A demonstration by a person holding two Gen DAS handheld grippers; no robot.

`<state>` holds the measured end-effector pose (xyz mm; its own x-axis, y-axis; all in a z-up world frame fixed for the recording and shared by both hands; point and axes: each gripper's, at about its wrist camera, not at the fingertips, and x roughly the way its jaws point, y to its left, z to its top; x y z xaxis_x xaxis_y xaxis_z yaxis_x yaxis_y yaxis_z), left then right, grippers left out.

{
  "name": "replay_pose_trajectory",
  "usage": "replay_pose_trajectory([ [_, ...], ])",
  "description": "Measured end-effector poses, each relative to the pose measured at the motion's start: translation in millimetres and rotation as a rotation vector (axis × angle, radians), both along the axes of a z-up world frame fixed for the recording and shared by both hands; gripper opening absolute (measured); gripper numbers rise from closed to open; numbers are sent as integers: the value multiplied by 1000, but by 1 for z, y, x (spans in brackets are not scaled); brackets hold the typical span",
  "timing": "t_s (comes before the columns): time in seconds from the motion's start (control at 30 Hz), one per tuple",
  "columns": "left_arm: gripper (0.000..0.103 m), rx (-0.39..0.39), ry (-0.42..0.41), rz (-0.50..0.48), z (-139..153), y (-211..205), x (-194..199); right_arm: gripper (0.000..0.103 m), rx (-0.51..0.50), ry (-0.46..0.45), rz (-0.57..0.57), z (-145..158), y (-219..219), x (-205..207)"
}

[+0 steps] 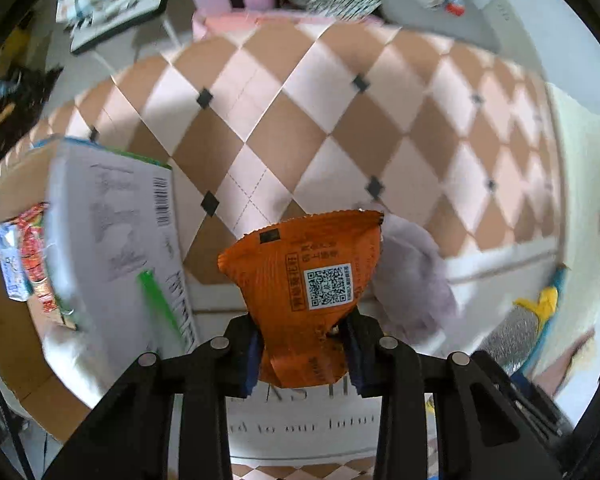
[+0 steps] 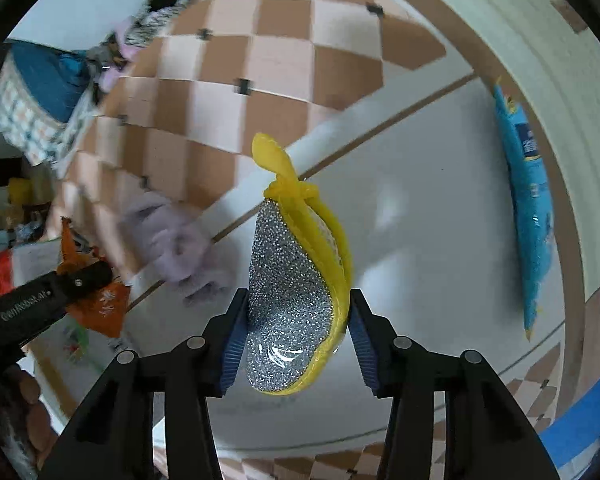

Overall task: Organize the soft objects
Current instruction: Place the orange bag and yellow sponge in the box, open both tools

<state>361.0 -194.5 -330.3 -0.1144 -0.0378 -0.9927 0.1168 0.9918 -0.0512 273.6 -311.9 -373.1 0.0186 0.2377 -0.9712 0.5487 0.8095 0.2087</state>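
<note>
Orange and crinkled, the snack packet (image 1: 306,300) sat right up against the left wrist lens, pinched at its lower end by the left gripper (image 1: 302,354). Both blue pads (image 1: 252,360) pressed into the foil, jaws closed down tight on it, QR code facing the camera! Behind the packet a fuzzy lilac plush (image 1: 412,280) lay on the white table (image 1: 500,264), just to its right. Off to the left stood an open cardboard box (image 1: 12,200) with red and blue packets inside (image 1: 24,256), and a white printed carton (image 1: 116,248) leaned against it. Blur smeared much of that side.

Over on the right wrist view, the right gripper (image 2: 298,338) was clamped on a glittery silver pouch (image 2: 288,304) with yellow trim and a knotted yellow tie at its top. Jaws were narrowed onto its sides, pouch held up off the table surface (image 2: 420,240). A blue snack bag (image 2: 530,216) lay well apart near the table's far right edge. The lilac plush (image 2: 172,240) showed left of the pouch, and beyond it the left gripper's black body (image 2: 40,300) came in with the orange packet (image 2: 104,304) in its grasp. Checkered orange-and-cream floor (image 2: 236,40) filled the background, with a blue-lined basket (image 2: 36,92) at far left.
</note>
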Motion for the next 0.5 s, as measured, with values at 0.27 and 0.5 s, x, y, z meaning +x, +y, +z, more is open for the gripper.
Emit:
replay_pose_trajectory([
  [0.27,31,-145,-126,-11,104,90,-54,50,12,-175,223,102,83,-15],
  [0.5,31,-62,-126,89,111,238,-75,51,152,-236,450,126,240,-9],
])
